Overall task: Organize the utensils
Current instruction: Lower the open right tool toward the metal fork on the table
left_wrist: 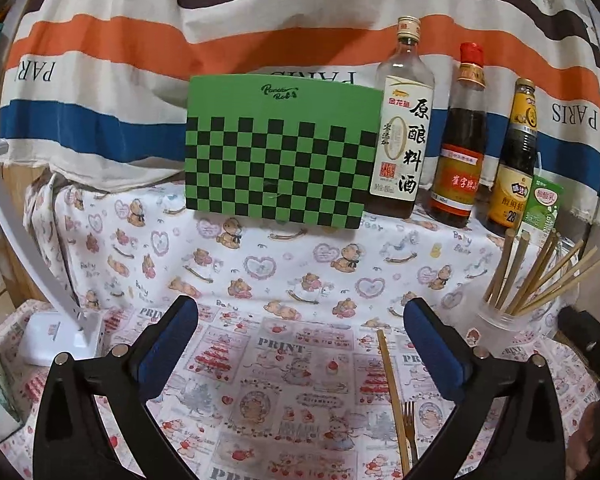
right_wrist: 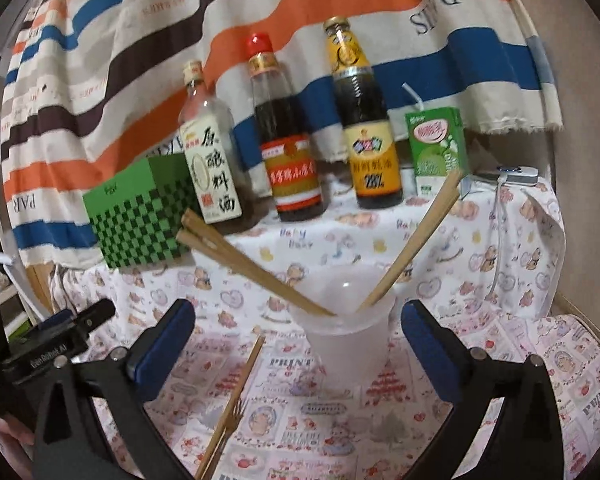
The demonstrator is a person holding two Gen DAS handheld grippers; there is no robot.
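A clear plastic cup [right_wrist: 346,336] stands on the patterned tablecloth with several wooden chopsticks [right_wrist: 256,272] leaning out of it; it also shows at the right of the left wrist view [left_wrist: 500,326]. One loose chopstick [left_wrist: 392,392] and a small gold fork [left_wrist: 410,428] lie on the cloth. In the right wrist view they lie left of the cup, the chopstick [right_wrist: 236,400] over the fork [right_wrist: 236,420]. My left gripper [left_wrist: 300,328] is open and empty above the cloth. My right gripper [right_wrist: 298,332] is open and empty, facing the cup.
A green checkered box [left_wrist: 276,164], three sauce bottles [left_wrist: 460,140] and a green drink carton [left_wrist: 542,208] stand at the back against a striped cloth. A white lamp base [left_wrist: 56,336] sits at the left. The left gripper shows at the right wrist view's left edge [right_wrist: 52,344].
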